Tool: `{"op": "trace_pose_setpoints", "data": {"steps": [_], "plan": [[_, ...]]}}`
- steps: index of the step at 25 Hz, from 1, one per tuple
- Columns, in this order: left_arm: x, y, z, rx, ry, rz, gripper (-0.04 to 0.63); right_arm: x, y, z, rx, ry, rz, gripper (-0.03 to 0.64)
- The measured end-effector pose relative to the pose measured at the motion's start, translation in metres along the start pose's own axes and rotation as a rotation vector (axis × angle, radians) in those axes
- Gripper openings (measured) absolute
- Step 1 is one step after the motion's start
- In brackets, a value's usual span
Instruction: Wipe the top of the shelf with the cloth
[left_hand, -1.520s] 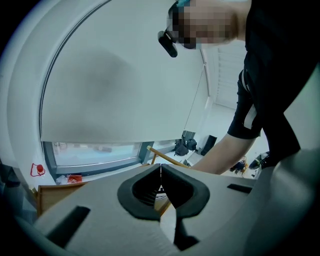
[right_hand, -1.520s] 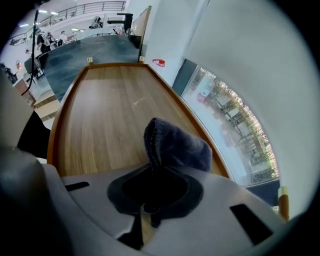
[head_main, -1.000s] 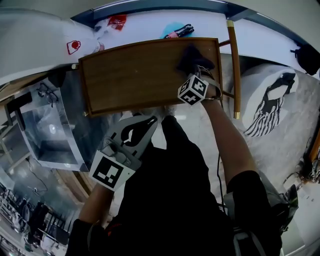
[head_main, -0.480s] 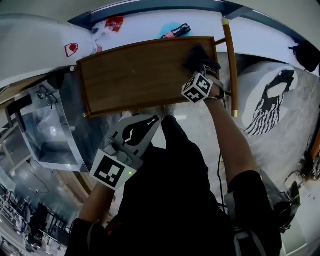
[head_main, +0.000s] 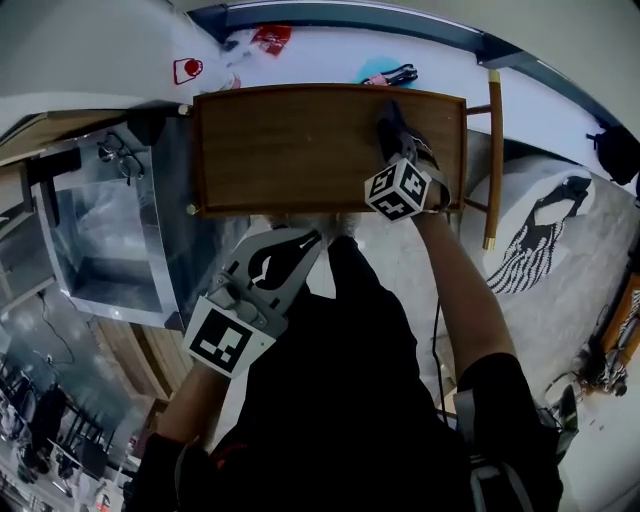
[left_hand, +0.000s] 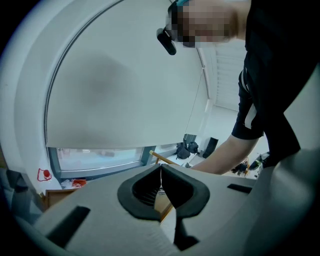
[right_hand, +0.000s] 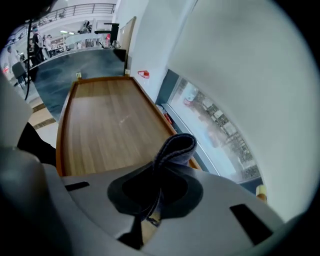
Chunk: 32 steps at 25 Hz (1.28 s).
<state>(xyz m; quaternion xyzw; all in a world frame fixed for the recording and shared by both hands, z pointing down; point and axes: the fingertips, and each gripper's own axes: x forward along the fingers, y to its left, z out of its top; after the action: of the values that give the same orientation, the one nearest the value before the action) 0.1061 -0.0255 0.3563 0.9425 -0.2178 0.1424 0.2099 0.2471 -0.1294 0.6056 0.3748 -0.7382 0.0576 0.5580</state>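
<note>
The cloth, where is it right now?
In the head view the dark cloth is pinched in the right gripper, at the right end of the wooden shelf top, towards its far edge.

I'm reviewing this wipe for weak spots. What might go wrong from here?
The right claw pinches only a narrow fold of the cloth, so it may slip out under drag. The shelf top has a raised rim close beside the claw; a wide stroke might knock it.
</note>
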Motion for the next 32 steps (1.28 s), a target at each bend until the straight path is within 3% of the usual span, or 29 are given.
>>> {"op": "trace_pose_setpoints", "data": {"steps": [7,14,24,32], "plan": [[-0.064,0.038,-0.013,-0.041,-0.035,0.095,0.021,0.008,0.076,0.119,-0.126,-0.126,0.095,0.028],[-0.128,0.071,-0.035,-0.093,-0.051,0.193,0.021,0.021,0.167,0.198,-0.251,-0.181,0.213,0.028],[-0.190,0.095,-0.059,-0.132,-0.078,0.266,0.021,0.026,0.262,0.254,-0.380,-0.218,0.332,0.028],[-0.213,0.101,-0.072,-0.158,-0.085,0.292,0.021,0.029,0.304,0.264,-0.439,-0.205,0.386,0.028]]}}
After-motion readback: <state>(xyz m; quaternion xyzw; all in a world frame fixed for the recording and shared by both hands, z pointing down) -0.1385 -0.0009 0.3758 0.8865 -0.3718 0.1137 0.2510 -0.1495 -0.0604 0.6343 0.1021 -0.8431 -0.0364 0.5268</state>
